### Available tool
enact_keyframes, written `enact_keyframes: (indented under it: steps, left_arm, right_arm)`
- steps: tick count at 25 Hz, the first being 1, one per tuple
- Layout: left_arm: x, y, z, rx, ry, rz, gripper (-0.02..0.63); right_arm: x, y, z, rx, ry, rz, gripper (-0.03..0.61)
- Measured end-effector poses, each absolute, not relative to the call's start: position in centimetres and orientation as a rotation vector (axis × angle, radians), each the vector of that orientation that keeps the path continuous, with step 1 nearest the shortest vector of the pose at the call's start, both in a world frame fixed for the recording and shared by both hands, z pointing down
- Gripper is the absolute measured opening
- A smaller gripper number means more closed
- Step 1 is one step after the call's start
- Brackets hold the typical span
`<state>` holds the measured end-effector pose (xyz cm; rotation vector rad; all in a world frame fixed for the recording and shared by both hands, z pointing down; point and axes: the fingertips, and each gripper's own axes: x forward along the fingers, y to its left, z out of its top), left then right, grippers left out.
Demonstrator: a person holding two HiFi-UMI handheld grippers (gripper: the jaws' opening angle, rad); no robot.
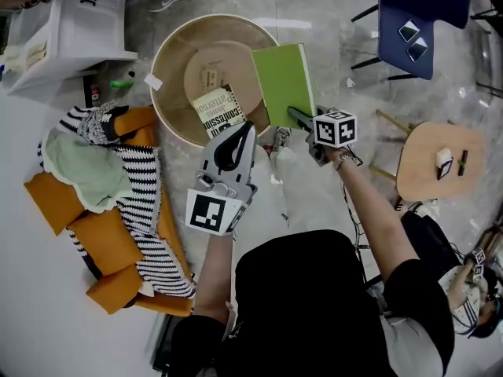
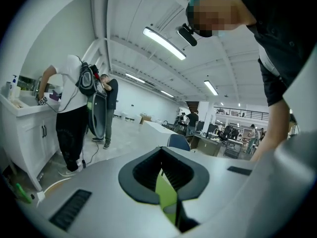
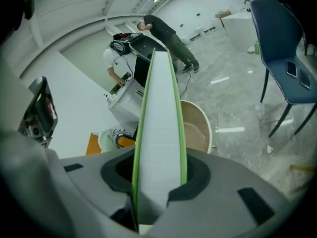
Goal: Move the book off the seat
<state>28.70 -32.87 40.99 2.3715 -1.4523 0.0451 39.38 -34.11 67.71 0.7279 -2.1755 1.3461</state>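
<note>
A round wooden seat (image 1: 169, 61) stands on the floor ahead of me. On it lies a pale book with black print (image 1: 218, 110). My right gripper (image 1: 297, 118) is shut on the lower edge of a green book (image 1: 283, 81) and holds it up over the seat's right side. In the right gripper view the green book (image 3: 159, 133) stands edge-on between the pads, with the seat (image 3: 195, 128) behind it. My left gripper (image 1: 238, 132) hovers just in front of the pale book with its jaws together and nothing in them. Its own view shows the pads (image 2: 141, 175) meeting, with a green sliver in the slit.
An orange sofa with striped and green cloths (image 1: 118, 210) lies at the left. A white cabinet (image 1: 75, 22) stands at the back left with a person (image 2: 69, 113) bent over it. A blue chair (image 1: 420, 22) and a small round table (image 1: 432, 163) are at the right.
</note>
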Motion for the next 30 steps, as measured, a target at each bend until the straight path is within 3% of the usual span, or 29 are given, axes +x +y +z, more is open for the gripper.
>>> enact_keyframes:
  steps: [19, 30]
  left_arm:
    - [27.2, -34.5, 62.7, 2.311, -1.28, 0.079, 0.01]
    - [27.3, -33.4, 66.2, 2.312, -1.204, 0.118, 0.009]
  right_arm:
    - [36.2, -32.9, 86.4, 0.797, -2.122, 1.529, 0.138]
    - [35.2, -33.3, 89.7, 0.841, -2.034, 1.481, 0.161]
